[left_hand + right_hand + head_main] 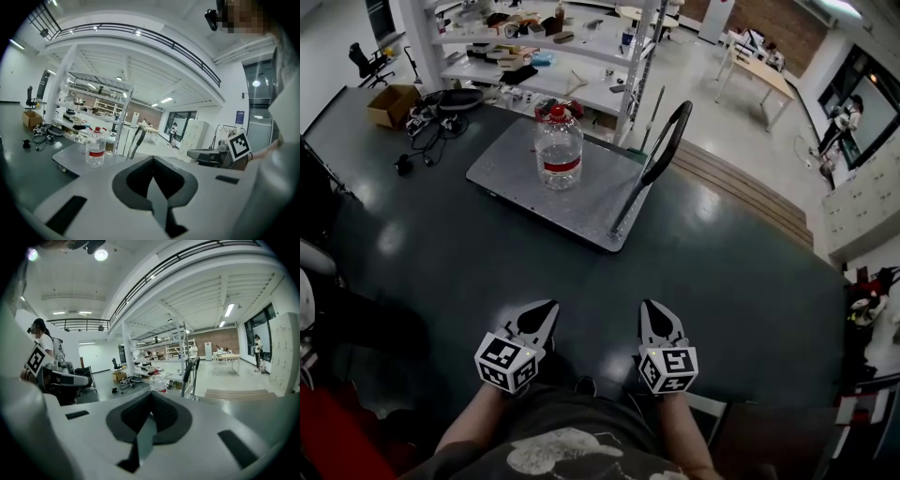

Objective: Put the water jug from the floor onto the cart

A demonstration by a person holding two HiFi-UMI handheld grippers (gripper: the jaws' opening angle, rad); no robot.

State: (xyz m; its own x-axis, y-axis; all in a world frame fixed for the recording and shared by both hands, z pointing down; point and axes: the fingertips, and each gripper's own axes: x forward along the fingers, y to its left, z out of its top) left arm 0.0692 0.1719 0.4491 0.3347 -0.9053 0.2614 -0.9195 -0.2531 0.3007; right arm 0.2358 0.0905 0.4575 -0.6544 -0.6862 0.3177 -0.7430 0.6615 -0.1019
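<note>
Right gripper view: water jug [159, 380] btm hidden behind right gripper [151, 394].

Flat grey cart [581, 202] w/ water jug [559, 148], on dark floor [487, 272].
Water jug upright mid-deck; cardboard box [392, 104] & cables [431, 127] on floor, far left.

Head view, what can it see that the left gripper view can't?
Only the head view: the left gripper and right gripper side by side from above, plus the person's arms. Only the left gripper view: the ceiling and a balcony railing. Both: the jug standing on the cart, and the shelves behind.
</note>
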